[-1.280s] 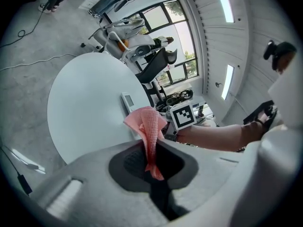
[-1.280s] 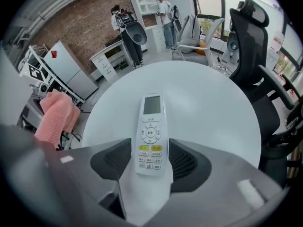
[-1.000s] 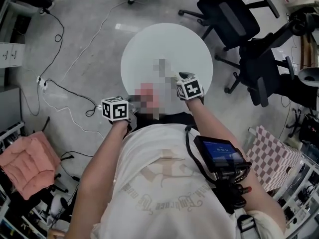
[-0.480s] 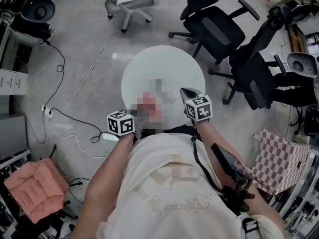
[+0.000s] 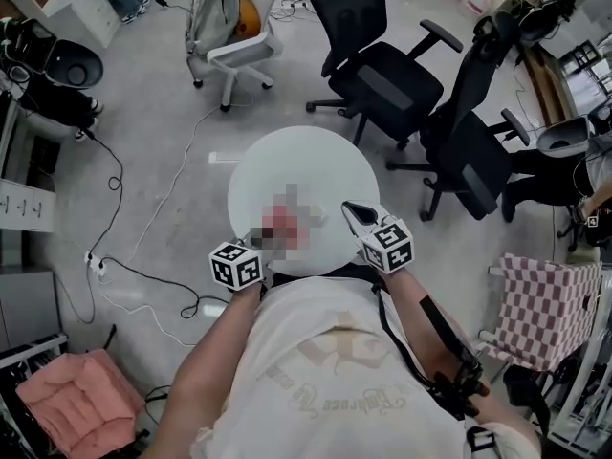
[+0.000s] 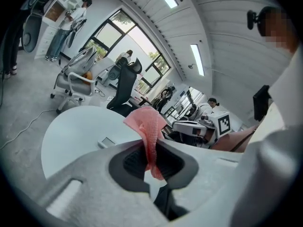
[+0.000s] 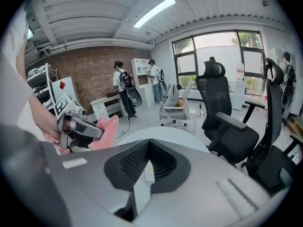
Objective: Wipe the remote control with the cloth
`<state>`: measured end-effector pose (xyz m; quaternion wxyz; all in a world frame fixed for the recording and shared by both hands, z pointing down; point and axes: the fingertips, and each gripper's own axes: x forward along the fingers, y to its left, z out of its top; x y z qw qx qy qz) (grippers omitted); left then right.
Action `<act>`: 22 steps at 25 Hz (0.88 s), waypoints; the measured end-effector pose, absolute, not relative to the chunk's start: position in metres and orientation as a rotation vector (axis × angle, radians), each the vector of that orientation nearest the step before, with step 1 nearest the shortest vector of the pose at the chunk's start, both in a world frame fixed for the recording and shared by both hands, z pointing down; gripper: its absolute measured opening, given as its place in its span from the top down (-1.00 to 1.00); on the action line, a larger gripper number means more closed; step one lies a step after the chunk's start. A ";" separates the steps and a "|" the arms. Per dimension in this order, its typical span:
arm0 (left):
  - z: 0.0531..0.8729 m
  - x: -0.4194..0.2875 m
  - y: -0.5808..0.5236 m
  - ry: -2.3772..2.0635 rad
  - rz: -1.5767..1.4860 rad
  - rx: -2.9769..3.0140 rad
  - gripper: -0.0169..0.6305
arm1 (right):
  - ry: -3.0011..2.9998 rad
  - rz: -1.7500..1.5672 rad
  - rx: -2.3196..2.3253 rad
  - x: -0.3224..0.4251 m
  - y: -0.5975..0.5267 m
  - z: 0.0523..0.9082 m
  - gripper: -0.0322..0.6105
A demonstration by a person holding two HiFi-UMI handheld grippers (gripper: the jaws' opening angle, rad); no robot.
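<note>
Right gripper view: the remote control (image 7: pixel 149 170), slim and white, is clamped between the closed jaws of the right gripper (image 7: pixel 150 145), probably so that it stays steady against rubbing. Left gripper view: the pink cloth (image 6: pixel 144 122) is pinched in the left gripper (image 6: pixel 151 148), with a fold projecting past the jaw tips, apparently as the wiping surface. Head view: both tools angle toward each other over the near edge of the round table (image 5: pixel 287 175). Cloth and remote are apart, so wiping has not yet begun.

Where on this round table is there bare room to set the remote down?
The table's far half, toward the black chairs, is bare. The near rim is crowded: left gripper with cloth, right gripper with remote.
</note>
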<state>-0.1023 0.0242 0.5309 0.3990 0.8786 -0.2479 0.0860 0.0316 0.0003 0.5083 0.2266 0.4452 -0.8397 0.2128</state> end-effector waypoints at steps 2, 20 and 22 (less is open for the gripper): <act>0.521 -0.102 0.022 -0.633 0.220 2.265 0.89 | -2.344 0.589 1.257 0.034 0.004 0.498 0.88; 0.499 -0.101 0.022 -0.661 0.279 2.396 0.89 | -2.433 0.567 1.323 0.043 0.025 0.479 0.88; 0.501 -0.104 0.020 -0.679 0.304 2.394 0.89 | -2.439 0.561 1.318 0.042 0.024 0.477 0.88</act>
